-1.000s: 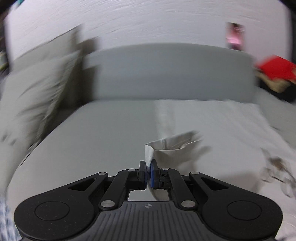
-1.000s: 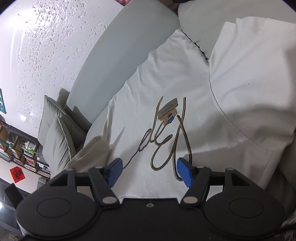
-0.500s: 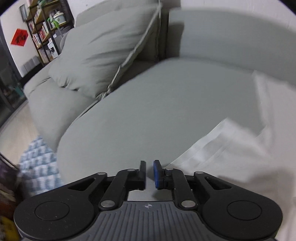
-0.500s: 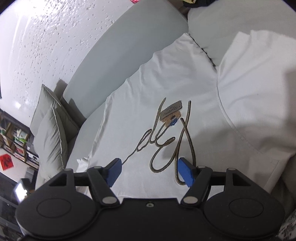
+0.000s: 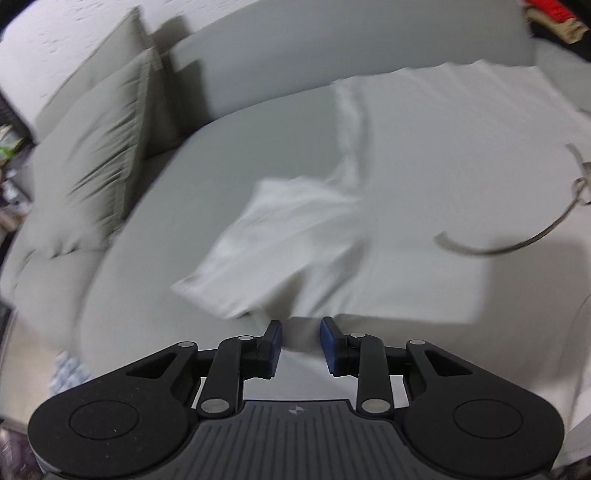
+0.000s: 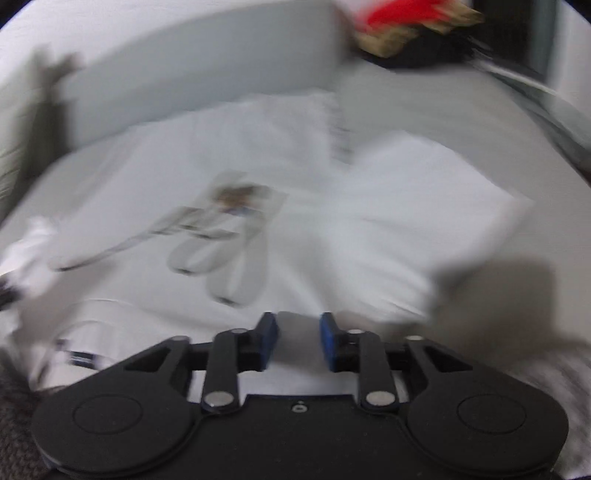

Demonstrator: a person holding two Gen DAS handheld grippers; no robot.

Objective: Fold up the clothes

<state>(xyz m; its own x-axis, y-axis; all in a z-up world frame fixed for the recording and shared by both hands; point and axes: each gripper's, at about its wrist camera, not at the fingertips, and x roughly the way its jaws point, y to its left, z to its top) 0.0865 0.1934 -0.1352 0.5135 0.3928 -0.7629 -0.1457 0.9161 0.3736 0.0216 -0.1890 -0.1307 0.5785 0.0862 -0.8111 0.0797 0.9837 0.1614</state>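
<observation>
Shirts: one white T-shirt (image 5: 443, 177), spread flat just ahead of both my tools, with a thin looping script print across its front (image 6: 207, 240).
Sleeves: two in sight. Ahead and a little left of my left tool, one sleeve (image 5: 280, 247) lies folded in over the shirt body; ahead and right of my right tool the other sleeve (image 6: 417, 221) lies folded in the same way.
Tag: one small label (image 6: 236, 197) on the print, far ahead of my right tool; too blurred to read.
Cushions: two grey cushions (image 5: 96, 147), leaning against the sofa back well off to the left of my left tool.
Surface: a grey sofa seat (image 5: 177, 206); the shirt lies on it, with bare seat to the left of my left tool.
Room: a grey backrest (image 5: 332, 51) behind the shirt, a white textured wall (image 5: 55, 40) above it, and a red and tan heap of things (image 6: 406, 22) far ahead to the right of my right tool.
Left tool (image 5: 301, 345): fingers apart by a modest gap, nothing between the blue pads; it sits just short of the shirt's near edge, and I cannot tell whether it touches the cloth.
Right tool (image 6: 298, 341): fingers apart by about the same gap, holding nothing, over the shirt's near hem; the view is badly blurred, so contact is unclear.
</observation>
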